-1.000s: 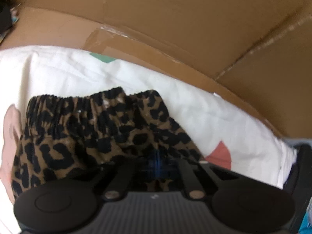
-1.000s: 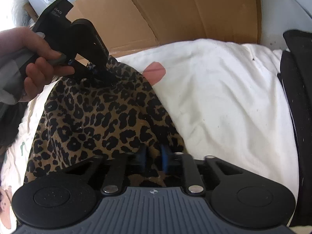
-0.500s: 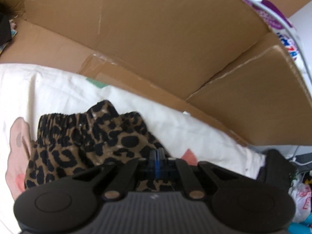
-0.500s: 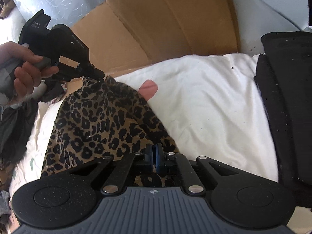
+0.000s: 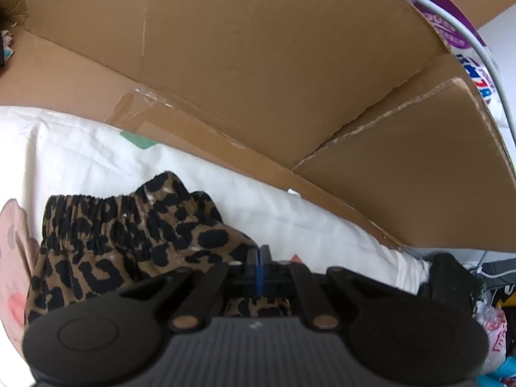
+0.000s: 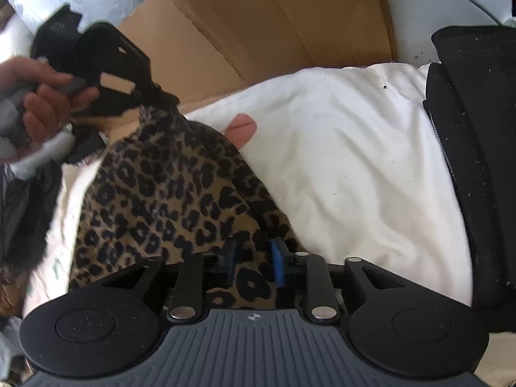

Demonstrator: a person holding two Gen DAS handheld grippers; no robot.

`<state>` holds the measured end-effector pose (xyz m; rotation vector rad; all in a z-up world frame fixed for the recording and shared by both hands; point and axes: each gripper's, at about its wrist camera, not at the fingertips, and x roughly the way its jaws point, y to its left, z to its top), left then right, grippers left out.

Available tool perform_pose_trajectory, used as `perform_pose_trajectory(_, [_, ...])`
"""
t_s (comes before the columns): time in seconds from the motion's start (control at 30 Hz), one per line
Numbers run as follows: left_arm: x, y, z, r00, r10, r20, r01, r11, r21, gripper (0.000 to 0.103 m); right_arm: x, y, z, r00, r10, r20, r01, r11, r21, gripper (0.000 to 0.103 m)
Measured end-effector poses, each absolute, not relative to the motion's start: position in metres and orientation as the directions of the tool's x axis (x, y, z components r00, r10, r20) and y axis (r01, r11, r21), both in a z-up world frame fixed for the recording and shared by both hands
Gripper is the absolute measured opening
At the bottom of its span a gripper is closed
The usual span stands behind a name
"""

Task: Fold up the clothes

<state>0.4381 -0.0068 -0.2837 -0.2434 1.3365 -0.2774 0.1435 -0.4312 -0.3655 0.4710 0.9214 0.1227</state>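
A leopard-print garment with an elastic waistband lies on a white sheet that carries pink and green printed shapes, in front of a flattened cardboard box. The left gripper has its jaws fully pressed together at the garment's edge near the waistband; the right wrist view shows that corner of cloth pinched in its tip and lifted clear of the sheet, the gripper gripped by a person's hand. The right gripper sits at the nearer end of the garment with its jaws opening; leopard cloth lies in the gap between its blue pads, which stand apart from each other and do not press it. A black fabric item lies along the sheet's right side.
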Motion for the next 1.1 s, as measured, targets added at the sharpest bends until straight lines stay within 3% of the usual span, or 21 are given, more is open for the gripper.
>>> perform_pose_trajectory(0.2, [0.436, -0.005, -0.280, 0.209, -0.340, -0.917, 0.066, 0.940, -0.334, 0.000, 0.150, -0.431, -0.372, 0.568, 0.314, -0.761, 0.081, 0.899, 0.431, 0.023])
perform_pose_trajectory(0.23, [0.436, -0.006, -0.280, 0.208, -0.341, -0.917, 0.067, 0.940, -0.335, 0.000, 0.149, -0.432, -0.371, 0.568, 0.308, -0.763, 0.084, 0.901, 0.426, 0.019])
perform_pose_trajectory(0.27, [0.436, -0.006, -0.279, 0.208, -0.342, -0.916, 0.067, 0.940, -0.335, 0.000, 0.148, -0.432, -0.370, 0.569, 0.302, -0.765, 0.088, 0.903, 0.421, 0.001])
perform_pose_trajectory(0.77, [0.438, -0.030, -0.291, 0.189, -0.327, -0.926, 0.056, 0.945, -0.323, 0.000, 0.134, -0.437, -0.356, 0.579, 0.226, -0.783, 0.174, 0.904, 0.390, 0.000])
perform_pose_trajectory(0.9, [0.441, -0.044, -0.308, 0.186, -0.281, -0.942, 0.090, 0.959, -0.268, 0.001, 0.133, -0.435, -0.358, 0.567, 0.226, -0.792, 0.190, 0.900, 0.393, 0.000])
perform_pose_trajectory(1.0, [0.443, -0.049, -0.325, 0.159, -0.268, -0.950, 0.119, 0.961, -0.251, 0.009, 0.134, -0.437, -0.360, 0.547, 0.239, -0.802, 0.208, 0.889, 0.407, 0.000])
perform_pose_trajectory(1.1, [0.440, -0.053, -0.316, 0.167, -0.296, -0.941, 0.177, 0.947, -0.267, 0.027, 0.126, -0.446, -0.350, 0.560, 0.256, -0.788, 0.223, 0.869, 0.441, 0.004])
